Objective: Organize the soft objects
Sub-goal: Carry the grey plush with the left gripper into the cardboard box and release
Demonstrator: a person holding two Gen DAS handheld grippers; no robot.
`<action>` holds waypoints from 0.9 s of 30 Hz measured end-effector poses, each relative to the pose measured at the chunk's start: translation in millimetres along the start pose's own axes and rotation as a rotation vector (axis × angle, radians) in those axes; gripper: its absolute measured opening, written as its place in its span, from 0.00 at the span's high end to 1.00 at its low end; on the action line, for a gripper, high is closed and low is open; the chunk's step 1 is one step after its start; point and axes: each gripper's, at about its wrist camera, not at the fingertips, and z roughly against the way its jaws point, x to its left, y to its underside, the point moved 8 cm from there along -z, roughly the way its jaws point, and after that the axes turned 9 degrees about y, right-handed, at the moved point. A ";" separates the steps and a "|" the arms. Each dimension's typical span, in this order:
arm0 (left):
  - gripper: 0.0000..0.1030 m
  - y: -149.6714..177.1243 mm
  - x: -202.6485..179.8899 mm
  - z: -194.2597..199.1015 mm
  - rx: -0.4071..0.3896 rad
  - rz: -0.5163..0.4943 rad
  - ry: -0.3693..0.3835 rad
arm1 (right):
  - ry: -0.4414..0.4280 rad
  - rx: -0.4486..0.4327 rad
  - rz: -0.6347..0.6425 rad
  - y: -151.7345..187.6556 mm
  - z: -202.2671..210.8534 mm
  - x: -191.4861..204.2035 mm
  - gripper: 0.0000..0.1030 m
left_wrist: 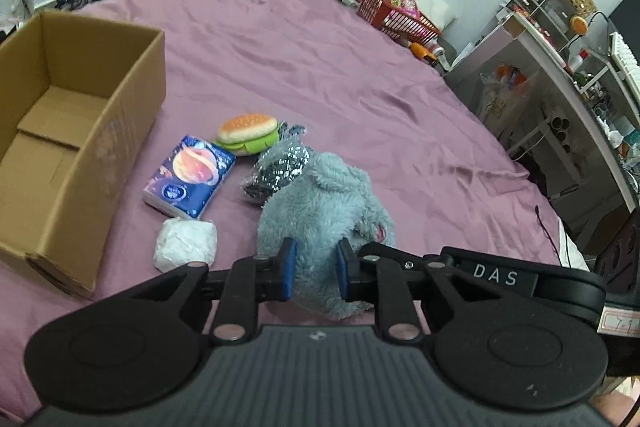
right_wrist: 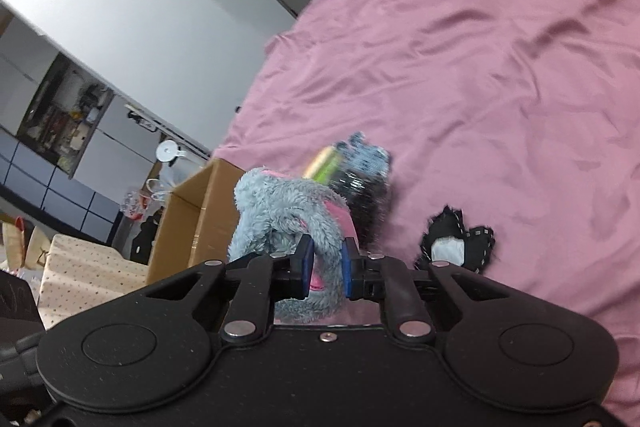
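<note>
left hand-held gripper [left_wrist: 317,269] clamps grey plush [left_wrist: 320,203] | right hand-held gripper [right_wrist: 325,269] clamps plush too

The left tongs [left_wrist: 317,269] are closed on the grey plush [left_wrist: 320,203], blue pads [left_wrist: 289,269] pressed into its fur on both sides, the fingers reaching forward along the plush's near end. The right tongs [right_wrist: 325,269] are likewise clamped on the plush [right_wrist: 280,211], pads [right_wrist: 307,267] squeezing a furry fold, the whole tool rolled steeply to one side.
</note>
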 end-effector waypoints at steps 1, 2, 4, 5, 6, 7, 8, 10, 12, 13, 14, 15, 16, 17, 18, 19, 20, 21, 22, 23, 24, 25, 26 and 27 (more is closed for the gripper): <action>0.81 -1.0 -1.8 3.4 -0.004 -0.010 0.001 | 0.001 -0.005 0.009 -0.4 1.5 3.3 0.86; 0.81 -1.9 -3.2 6.3 -0.007 -0.016 0.002 | 0.000 -0.010 0.014 -0.8 2.1 6.1 0.86; 0.81 -3.8 -4.8 13.1 -0.015 -0.021 0.003 | -0.012 -0.018 0.025 -2.3 3.2 14.8 0.86; 0.81 -4.3 -5.0 16.5 -0.020 -0.024 0.003 | -0.017 -0.025 0.034 -2.7 3.9 19.1 0.86; 0.81 -5.4 -5.6 19.5 -0.025 -0.026 0.002 | -0.021 -0.034 0.046 -3.7 4.2 24.9 0.86; 0.81 -7.1 -5.9 23.1 -0.031 -0.028 0.000 | -0.024 -0.040 0.055 -4.2 4.6 29.3 0.86; 0.81 -8.7 -5.7 26.4 -0.037 -0.029 0.001 | -0.030 -0.044 0.061 -5.1 4.4 34.3 0.86; 0.81 -11.8 -5.0 33.0 -0.045 -0.029 0.006 | -0.035 -0.046 0.065 -5.4 2.2 42.6 0.86; 0.81 -14.7 -4.2 39.4 -0.056 -0.032 0.000 | -0.029 -0.053 0.084 -4.7 0.3 51.5 0.86; 0.81 -16.6 -3.4 42.8 -0.063 -0.035 -0.006 | -0.028 -0.063 0.104 -3.9 0.4 57.8 0.86; 0.81 -18.7 -1.8 46.6 -0.071 -0.035 -0.008 | -0.031 -0.073 0.122 -3.7 0.3 64.0 0.86; 0.81 -20.6 0.0 49.9 -0.077 -0.029 -0.007 | -0.034 -0.082 0.140 -3.4 0.3 70.4 0.86; 0.81 -23.0 2.3 53.3 -0.084 -0.022 -0.006 | -0.038 -0.087 0.151 -3.0 0.4 75.7 0.86; 0.81 -25.3 4.4 56.9 -0.091 -0.019 -0.006 | -0.044 -0.090 0.159 -2.7 0.2 81.0 0.86; 0.81 -27.5 6.5 60.2 -0.098 -0.020 -0.007 | -0.050 -0.093 0.165 -1.8 0.9 85.1 0.86; 0.81 -29.6 8.5 63.8 -0.102 -0.020 -0.007 | -0.055 -0.094 0.172 -1.1 0.5 89.4 0.86; 0.81 -31.5 10.8 66.4 -0.104 -0.020 -0.008 | -0.060 -0.095 0.178 -0.6 0.3 93.2 0.86; 0.81 -33.4 12.1 68.7 -0.106 -0.021 -0.011 | -0.067 -0.098 0.184 -0.2 -0.1 97.9 0.86; 0.81 -35.3 14.9 71.9 -0.111 -0.022 -0.017 | -0.071 -0.099 0.189 0.2 -0.8 101.7 0.86; 0.81 -37.1 17.6 75.0 -0.115 -0.023 -0.021 | -0.070 -0.098 0.193 0.7 -1.8 104.5 0.88; 0.81 -38.9 20.1 78.1 -0.118 -0.023 -0.024 | -0.069 -0.098 0.196 1.5 -2.9 107.8 0.88; 0.81 -40.8 23.7 82.4 -0.123 -0.018 -0.026 | -0.072 -0.100 0.195 2.7 -3.3 110.8 0.88; 0.81 -42.6 26.2 85.4 -0.126 -0.015 -0.026 | -0.076 -0.100 0.195 3.5 -3.8 113.6 0.88; 0.81 -44.4 28.7 88.7 -0.129 -0.013 -0.027 | -0.079 -0.103 0.199 4.3 -4.1 117.8 0.88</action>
